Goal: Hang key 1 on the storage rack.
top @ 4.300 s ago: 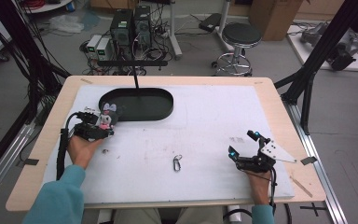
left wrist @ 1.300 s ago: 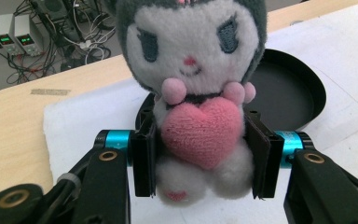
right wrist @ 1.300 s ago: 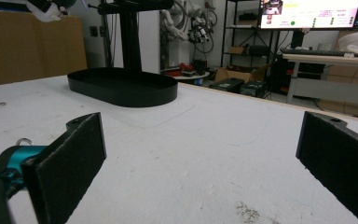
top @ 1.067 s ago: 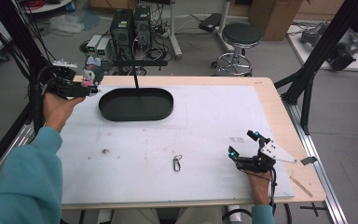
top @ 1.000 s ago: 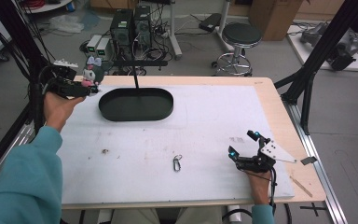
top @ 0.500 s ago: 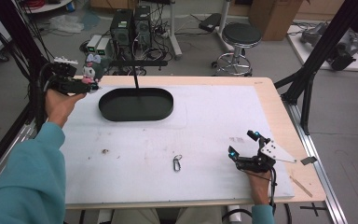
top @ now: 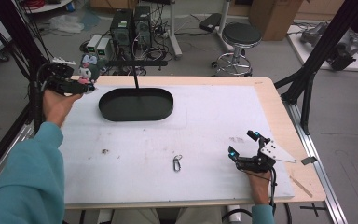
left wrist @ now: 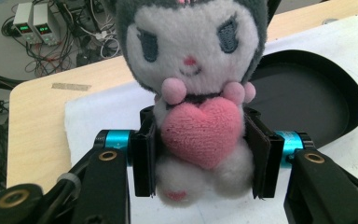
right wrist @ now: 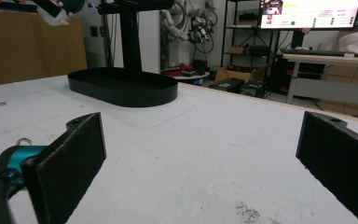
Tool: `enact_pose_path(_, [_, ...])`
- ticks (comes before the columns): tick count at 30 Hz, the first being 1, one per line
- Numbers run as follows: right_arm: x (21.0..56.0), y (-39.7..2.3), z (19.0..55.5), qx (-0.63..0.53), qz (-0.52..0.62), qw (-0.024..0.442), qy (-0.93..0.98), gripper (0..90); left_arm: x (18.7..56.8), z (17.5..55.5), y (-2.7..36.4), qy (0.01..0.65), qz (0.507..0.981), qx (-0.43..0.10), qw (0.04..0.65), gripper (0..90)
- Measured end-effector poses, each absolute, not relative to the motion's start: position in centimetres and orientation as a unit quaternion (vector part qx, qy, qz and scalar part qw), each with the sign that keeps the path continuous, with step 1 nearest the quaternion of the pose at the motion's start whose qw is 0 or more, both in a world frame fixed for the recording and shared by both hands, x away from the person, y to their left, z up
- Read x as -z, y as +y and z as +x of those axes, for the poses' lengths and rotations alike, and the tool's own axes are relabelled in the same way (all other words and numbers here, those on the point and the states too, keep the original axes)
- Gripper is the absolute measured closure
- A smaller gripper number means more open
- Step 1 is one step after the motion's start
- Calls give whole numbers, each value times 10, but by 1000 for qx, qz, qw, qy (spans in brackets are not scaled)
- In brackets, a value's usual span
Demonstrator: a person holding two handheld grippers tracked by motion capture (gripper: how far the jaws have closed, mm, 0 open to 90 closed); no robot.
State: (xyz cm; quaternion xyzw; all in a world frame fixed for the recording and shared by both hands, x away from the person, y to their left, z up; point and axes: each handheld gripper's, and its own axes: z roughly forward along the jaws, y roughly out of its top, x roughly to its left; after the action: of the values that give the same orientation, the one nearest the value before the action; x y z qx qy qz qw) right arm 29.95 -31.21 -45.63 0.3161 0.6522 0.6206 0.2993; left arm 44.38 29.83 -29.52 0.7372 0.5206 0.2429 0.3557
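Two grippers are at work around the black oval tray (top: 136, 104), which serves as the landmark here. In the high view, the left gripper (top: 77, 84) is lifted beyond the far left end of the tray, at the table corner, and it carries the plush toy (top: 87, 71). The right gripper (top: 243, 145) rests on the white mat (top: 205, 135) well apart from the tray, on the near right side. A small carabiner (top: 177, 163) lies on the mat between the tray and the person, untouched.

In the left gripper view, the jaws pinch the plush toy (left wrist: 193, 93) at both sides of its body, and the pads (left wrist: 143, 158) press into the fur. The toy is white with a dark hood, small pink paws and a pink heart on its front; it stands upright and looks soft. The tray (left wrist: 307, 102) is behind it, to the right, and empty.

In the right gripper view, the jaws are spread wide with nothing between them, and the tray (right wrist: 123, 86) is far ahead.

The picking is done. Probably the toy goes next to the tray or to the stand (top: 135, 70) rising from it, but this is not sure from here.
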Motion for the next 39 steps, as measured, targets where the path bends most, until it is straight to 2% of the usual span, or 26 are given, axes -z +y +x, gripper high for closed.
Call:
enact_pose_path(26, [456, -312, 299, -621, 318, 296, 652, 7, 309, 453, 296, 527, 742, -229, 345, 532])
enact_pose_path(39, [456, -312, 300, -620, 317, 298, 653, 7, 324, 453, 294, 519, 764, -231, 305, 527])
